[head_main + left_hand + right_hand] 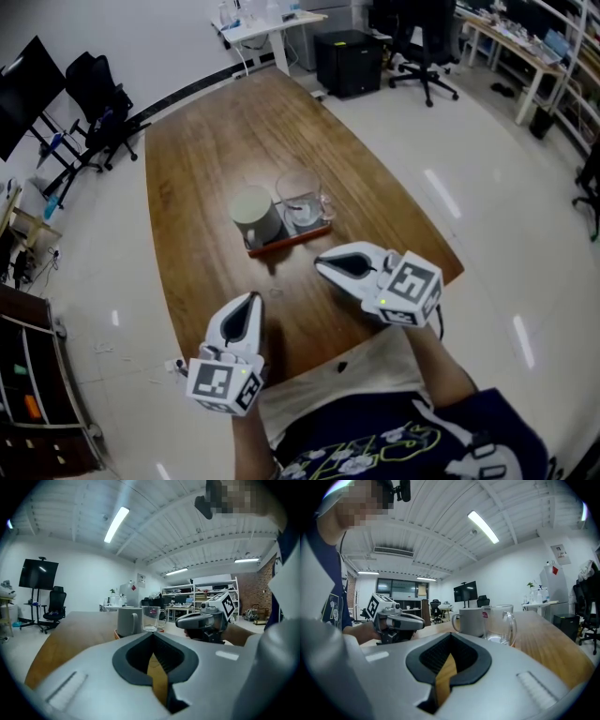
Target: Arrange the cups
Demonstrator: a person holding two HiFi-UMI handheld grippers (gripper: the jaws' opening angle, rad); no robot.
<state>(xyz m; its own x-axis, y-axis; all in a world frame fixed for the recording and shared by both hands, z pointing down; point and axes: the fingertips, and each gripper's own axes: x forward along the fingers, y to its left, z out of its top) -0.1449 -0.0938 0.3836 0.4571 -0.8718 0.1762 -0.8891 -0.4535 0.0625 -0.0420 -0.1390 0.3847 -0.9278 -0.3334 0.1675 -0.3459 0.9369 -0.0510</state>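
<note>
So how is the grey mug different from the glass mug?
The grey mug is solid, so you cannot see through its wall; the glass mug is see-through. The glass mug has a little red mark near its rim; the grey mug looks plain. In the head view the grey mug stands on the left and the glass mug on the right. Both stand upright, have a handle and sit side by side on the tray.

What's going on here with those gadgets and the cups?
A person holds a hand-held gripper in each hand at the near end of a wooden table. The left hand-held gripper and the right hand-held gripper are both shut and empty. Beyond them a grey mug and a clear glass mug stand side by side on a reddish tray, untouched.
</note>
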